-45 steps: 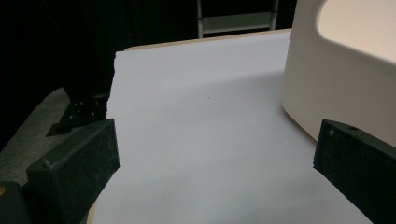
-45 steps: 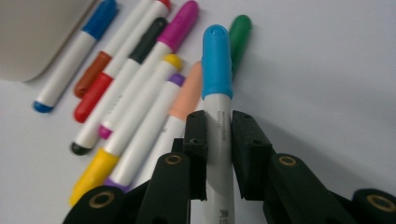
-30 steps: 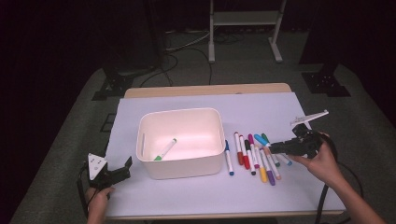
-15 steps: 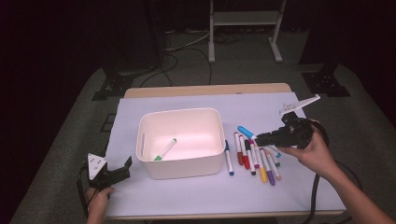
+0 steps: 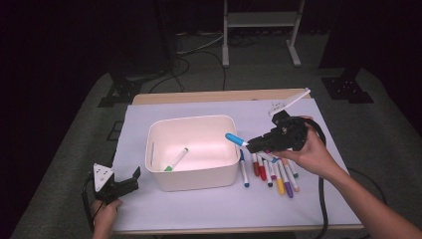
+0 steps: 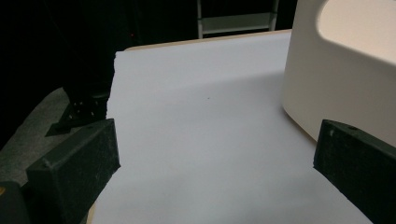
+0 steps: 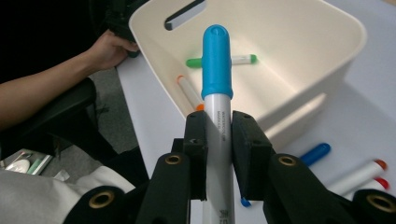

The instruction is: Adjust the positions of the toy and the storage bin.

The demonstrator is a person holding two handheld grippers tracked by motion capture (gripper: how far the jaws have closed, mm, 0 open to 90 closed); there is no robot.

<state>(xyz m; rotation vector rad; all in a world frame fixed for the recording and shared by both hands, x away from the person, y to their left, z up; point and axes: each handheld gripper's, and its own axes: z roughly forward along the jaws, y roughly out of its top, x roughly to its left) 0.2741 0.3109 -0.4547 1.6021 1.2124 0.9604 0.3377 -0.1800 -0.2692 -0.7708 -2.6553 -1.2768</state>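
Observation:
A white bin (image 5: 189, 120) stands mid-table on the white sheet, with a green marker (image 5: 175, 159) lying inside. My right gripper (image 5: 255, 145) hangs at the bin's right rim, shut on a light-blue-capped marker (image 5: 235, 140) whose cap reaches over the rim. In the right gripper view the pads (image 7: 197, 140) squeeze the marker's (image 7: 217, 65) white barrel, above the bin (image 7: 327, 28), which holds the green marker (image 7: 194, 62) and an orange-tipped one (image 7: 188, 91). My left gripper (image 5: 130, 180) rests open at the front left, jaws wide with bare sheet between them (image 6: 215, 172).
Several coloured markers (image 5: 271, 172) lie in a row right of the bin, under my right hand. The bin's wall (image 6: 336, 84) stands close to the left gripper's right jaw. A metal stand (image 5: 259, 20) and dark floor lie beyond the table's far edge.
My right gripper has risen from the marker row and moved left to the bin's rim, with the blue-capped marker in it. The left gripper has stayed put.

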